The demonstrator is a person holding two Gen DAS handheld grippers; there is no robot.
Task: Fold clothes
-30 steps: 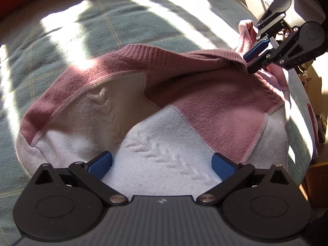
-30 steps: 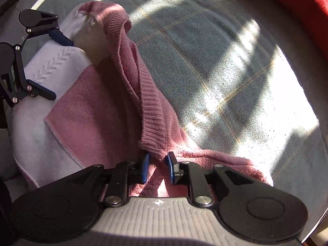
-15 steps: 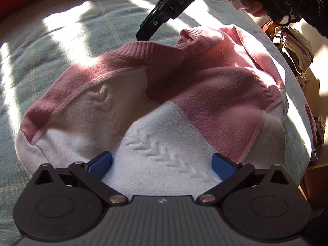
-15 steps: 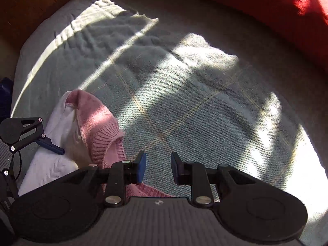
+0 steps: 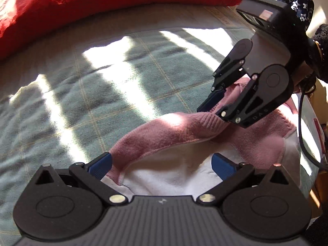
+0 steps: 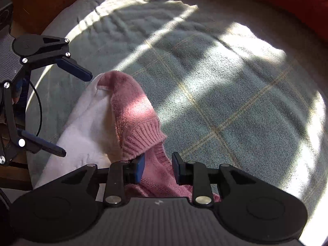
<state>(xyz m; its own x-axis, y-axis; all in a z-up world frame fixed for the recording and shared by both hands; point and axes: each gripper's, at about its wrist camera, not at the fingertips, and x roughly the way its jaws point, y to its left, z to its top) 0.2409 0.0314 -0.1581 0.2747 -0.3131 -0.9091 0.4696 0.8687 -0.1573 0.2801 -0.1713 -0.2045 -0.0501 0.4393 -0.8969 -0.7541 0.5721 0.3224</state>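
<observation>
The pink and white knitted sweater [image 5: 184,143] lies bunched on the bed, on a pale green checked blanket [image 5: 102,82], toward the bed's near edge and well away from the red pillow [image 5: 82,6] along the far edge. Whether it is mid-fold or being spread again cannot be judged from this alone.

The sweater is soft and thick, with fuzzy pink upper panels, white lower panels and a ribbed pink cuff [image 6: 143,137] that curls up in a hump. Such knit stretches and sags, so a fold would go best if it is gripped by the firm ribbed edge, lifted low, and laid flat without dragging the layers beneath.

The left tool [image 5: 162,164] stands wide apart over the white panel, holding nothing. The right tool [image 6: 157,166] is partly parted, pink knit lying between its blue pads without being pinched; its tips sit at the ribbed cuff.
</observation>
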